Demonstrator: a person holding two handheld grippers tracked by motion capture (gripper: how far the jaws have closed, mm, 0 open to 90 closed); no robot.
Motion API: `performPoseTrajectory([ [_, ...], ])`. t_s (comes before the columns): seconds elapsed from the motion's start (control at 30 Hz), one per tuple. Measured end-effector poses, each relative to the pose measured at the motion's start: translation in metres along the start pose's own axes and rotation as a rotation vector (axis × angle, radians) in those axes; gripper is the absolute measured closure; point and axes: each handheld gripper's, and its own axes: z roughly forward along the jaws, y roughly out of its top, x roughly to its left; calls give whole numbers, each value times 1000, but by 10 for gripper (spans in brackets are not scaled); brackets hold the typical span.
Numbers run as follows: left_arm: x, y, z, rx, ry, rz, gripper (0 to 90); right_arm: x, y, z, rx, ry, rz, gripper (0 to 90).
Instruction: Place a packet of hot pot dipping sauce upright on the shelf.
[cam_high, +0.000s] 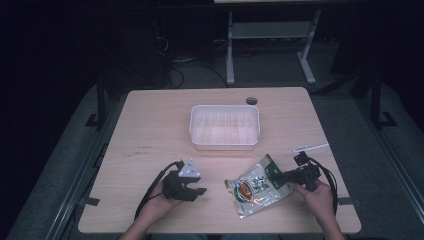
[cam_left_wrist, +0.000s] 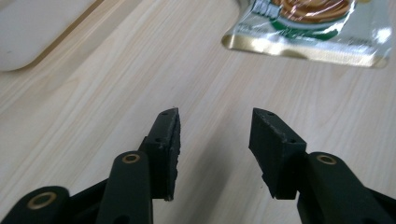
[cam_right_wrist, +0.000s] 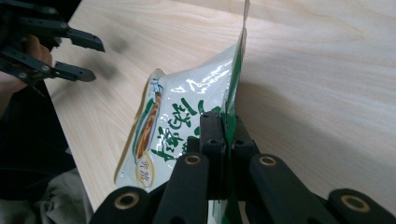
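Over at seven o'clock on the wooden surface, the left hand-held gripper sits low in the person's left hand, jaws parted and released, with bare wood between them. In the left gripper view those black jaws point toward the gold-edged end of the food pouch, which lies ahead at about one o'clock, well apart from them. Moving across, the white plastic tray stands at the middle of the surface, toward twelve o'clock from the pouch and apart from it. On to five o'clock: the food pouch rests on the wood, and the right hand-held gripper is clenched on its green-edged end. In the right gripper view the jaws pinch that edge tight, the pouch tilting up from the surface.
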Motion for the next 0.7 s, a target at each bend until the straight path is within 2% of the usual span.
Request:
performPoseTrajectory([
  [0.1,5,-7,-2,0,10,-13,458,2,-1,-2,-14,12,0,881],
  [0.2,7,-13,-1,13,10,-15,441,3,0,-3,-19,18,-5,881],
  [0.37,12,-14,-1,-11,3,-30,404,6,0,-5,-29,35,-14,883],
  [0.5,13,-16,-2,-11,4,-32,398,12,0,-9,-71,78,-19,887],
  [0.57,14,-17,-3,-16,7,-33,398,17,0,-13,-99,123,0,890],
  [0.7,20,-17,-8,-37,14,-43,398,24,3,-15,-88,102,-11,890],
])
